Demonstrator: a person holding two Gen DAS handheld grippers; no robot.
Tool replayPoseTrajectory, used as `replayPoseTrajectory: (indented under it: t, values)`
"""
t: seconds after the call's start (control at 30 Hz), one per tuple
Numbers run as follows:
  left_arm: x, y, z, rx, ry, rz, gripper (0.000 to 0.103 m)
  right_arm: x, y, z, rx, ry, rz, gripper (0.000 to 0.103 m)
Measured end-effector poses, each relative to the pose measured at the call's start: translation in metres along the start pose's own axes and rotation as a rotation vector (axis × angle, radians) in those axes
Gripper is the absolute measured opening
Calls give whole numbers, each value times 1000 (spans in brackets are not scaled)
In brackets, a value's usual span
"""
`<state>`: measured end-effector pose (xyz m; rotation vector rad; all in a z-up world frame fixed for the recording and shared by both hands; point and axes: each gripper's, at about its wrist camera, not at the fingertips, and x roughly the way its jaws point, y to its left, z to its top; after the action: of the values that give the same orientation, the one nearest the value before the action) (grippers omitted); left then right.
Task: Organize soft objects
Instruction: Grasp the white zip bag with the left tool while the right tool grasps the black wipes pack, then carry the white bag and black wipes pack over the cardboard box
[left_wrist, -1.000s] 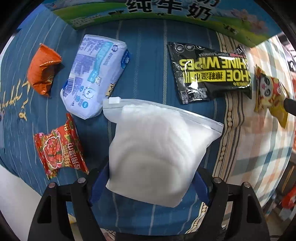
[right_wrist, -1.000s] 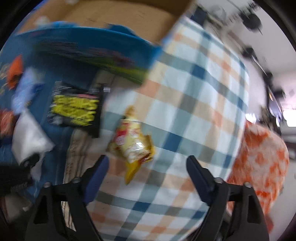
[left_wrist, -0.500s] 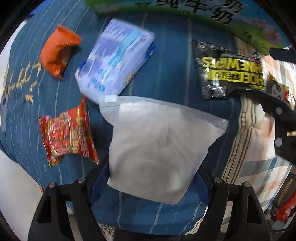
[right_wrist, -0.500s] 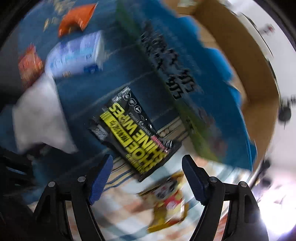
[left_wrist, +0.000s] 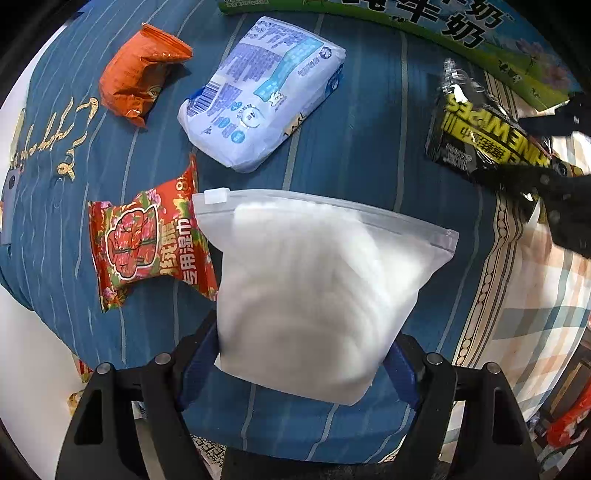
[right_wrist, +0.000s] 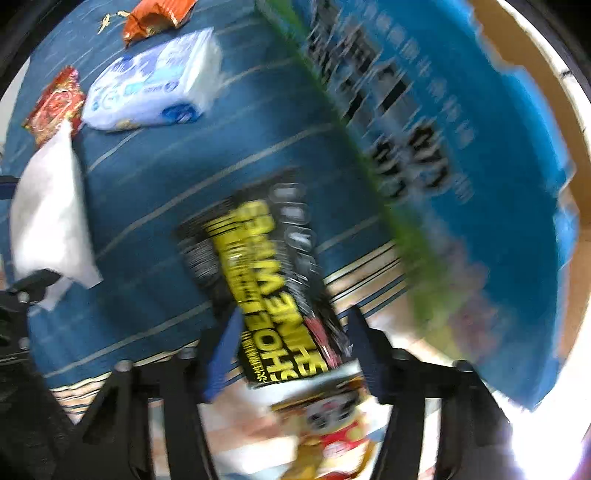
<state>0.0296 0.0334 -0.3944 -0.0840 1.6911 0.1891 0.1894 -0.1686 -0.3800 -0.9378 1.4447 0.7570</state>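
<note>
The left gripper (left_wrist: 301, 354) clamped the white pouch (left_wrist: 317, 291) above the blue bedspread (left_wrist: 362, 147); the right gripper (right_wrist: 295, 343) pinched the black wipes pack (right_wrist: 266, 273) (view blurred) beside the box (right_wrist: 461, 177).

A blue striped bedspread (left_wrist: 369, 129) with gold embroidery at nine o'clock covers the bed, meeting a plaid blanket (left_wrist: 546, 295) toward three o'clock. White floor (left_wrist: 33, 369) shows at seven o'clock, and glaring light washes out the right wrist view at five o'clock.
</note>
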Motion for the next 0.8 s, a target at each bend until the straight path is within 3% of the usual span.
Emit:
replayPoseTrajectory:
  t: [0.13,0.27,0.33,0.4,0.43,0.53,0.6,0.7,0.8]
  values:
    - [5,14,-22,5,2,3,79,-1,-18,-5,111,50,77,54]
    - [4,19,-32,10,5,1,79,-2,-47,-22,339,118,289,50]
    - [3,20,-35,10,2,-1,79,-5,-62,-31,438,111,293,52]
    - [4,22,-36,9,1,-1,79,-4,-74,-38,506,108,267,69]
    - [4,23,-38,10,1,0,79,-1,-80,-42,543,107,277,70]
    - [7,20,-30,16,1,3,79,-2,-90,-61,645,97,332,63]
    - [6,19,-40,19,-1,6,79,-3,-105,-86,804,137,416,53]
    - [11,17,-41,21,-2,6,79,-1,-113,-128,945,198,528,53]
    - [13,13,-46,22,1,-2,79,-13,-119,-163,985,172,465,59]
